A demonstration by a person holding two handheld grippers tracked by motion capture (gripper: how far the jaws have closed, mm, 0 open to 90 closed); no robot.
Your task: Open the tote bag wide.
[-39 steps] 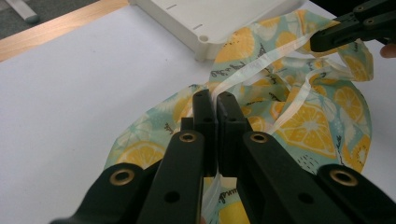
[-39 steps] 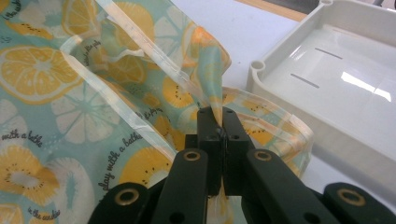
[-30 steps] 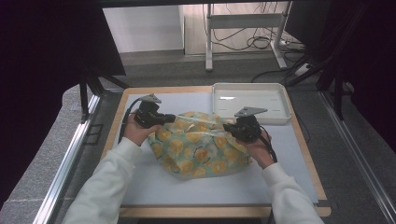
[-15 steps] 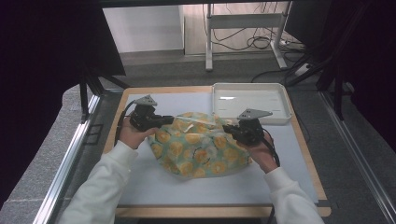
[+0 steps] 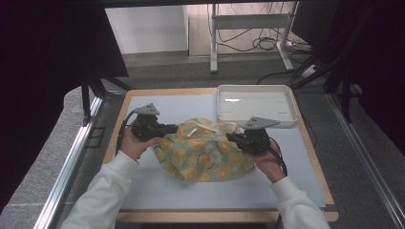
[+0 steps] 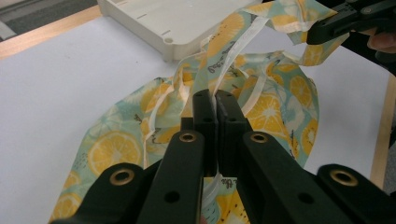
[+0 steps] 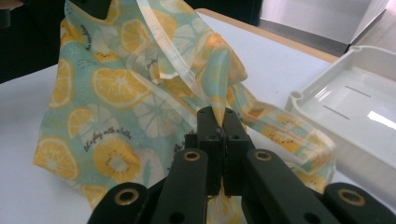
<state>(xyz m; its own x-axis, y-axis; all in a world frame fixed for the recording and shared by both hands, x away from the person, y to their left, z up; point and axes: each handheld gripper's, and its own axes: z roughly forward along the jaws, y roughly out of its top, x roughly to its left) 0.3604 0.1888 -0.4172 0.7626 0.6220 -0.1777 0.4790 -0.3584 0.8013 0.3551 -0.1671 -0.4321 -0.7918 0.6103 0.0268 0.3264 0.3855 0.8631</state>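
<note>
Table: wooden-edged table [image 5: 313, 157] with a big white sheet [image 5: 157, 191] covering most of the top. The person's forearms in white sleeves come in from the bottom of the high view.

Cloth: a lemon-print cloth [image 5: 205, 155], teal with yellow citrus slices and a pale hem, sits right in the middle of the sheet between the two grippers. It's bunched up and humped rather than flat. The top edge is lifted off the sheet and strung between the grippers, while the lower part rests on the sheet. In the left gripper view the fabric [image 6: 261, 102] fans out ahead of the jaws, with a pale strip of hem running up toward the far gripper. In the right gripper view it [image 7: 121, 93] rises like a little tent.

Tray: white plastic tray [image 5: 255, 104] at the far right of the table, nothing in it, just beside the cloth's far edge. Can't tell if they actually touch.

Left gripper: left gripper [image 5: 173, 128] at the cloth's left edge. In its own view [image 6: 215, 100] the jaws are pressed together with the hem pinched between them.

Right gripper: right gripper [image 5: 233, 138] at the cloth's right edge. In its own view [image 7: 217, 116] the jaws are squeezed tight on a fold of the hem.
</note>
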